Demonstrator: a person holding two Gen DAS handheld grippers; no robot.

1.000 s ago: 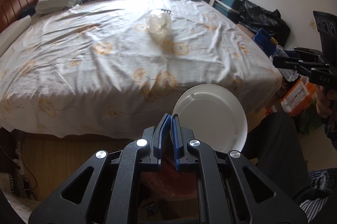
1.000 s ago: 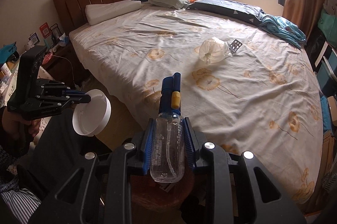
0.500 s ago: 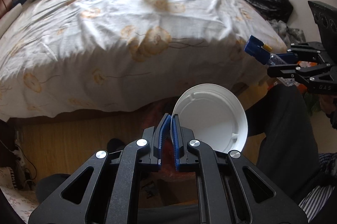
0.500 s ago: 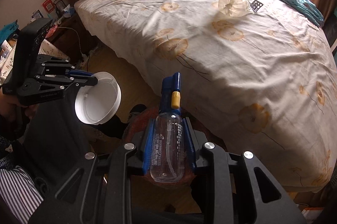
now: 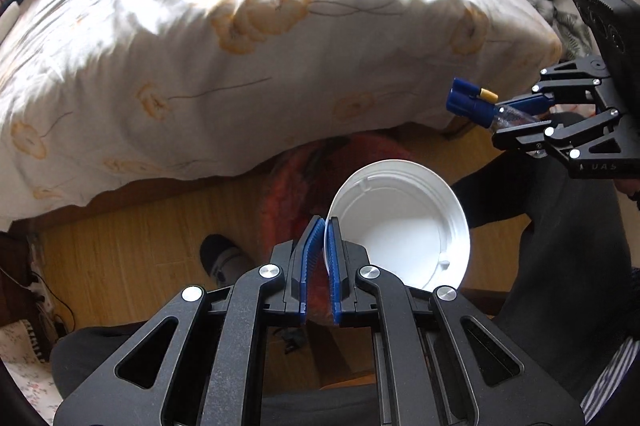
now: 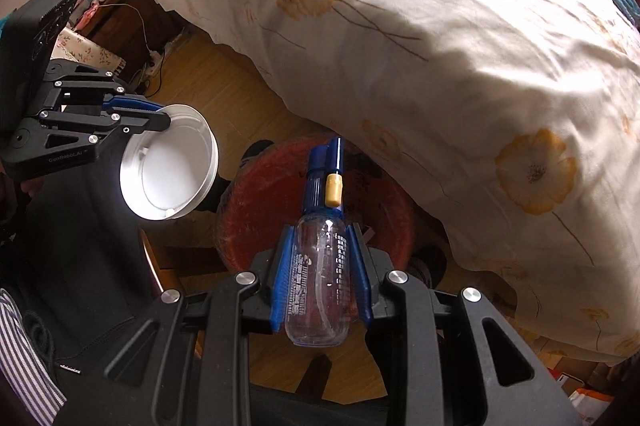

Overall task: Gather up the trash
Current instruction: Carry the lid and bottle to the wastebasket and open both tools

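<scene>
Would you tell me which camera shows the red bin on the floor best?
The right wrist view: the red bin shows its open mouth and rim beneath the spray bottle. In the left wrist view it is a blurred red patch, partly hidden behind the white bowl.

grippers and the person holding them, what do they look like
Both are black angular linkage frames with round silver pivot bolts and blue ribbed fingers. The left gripper carries pale lettering on its side and a boxy black block behind it; the right gripper has faint lettering too. The person wears dark trousers and a striped garment.
</scene>
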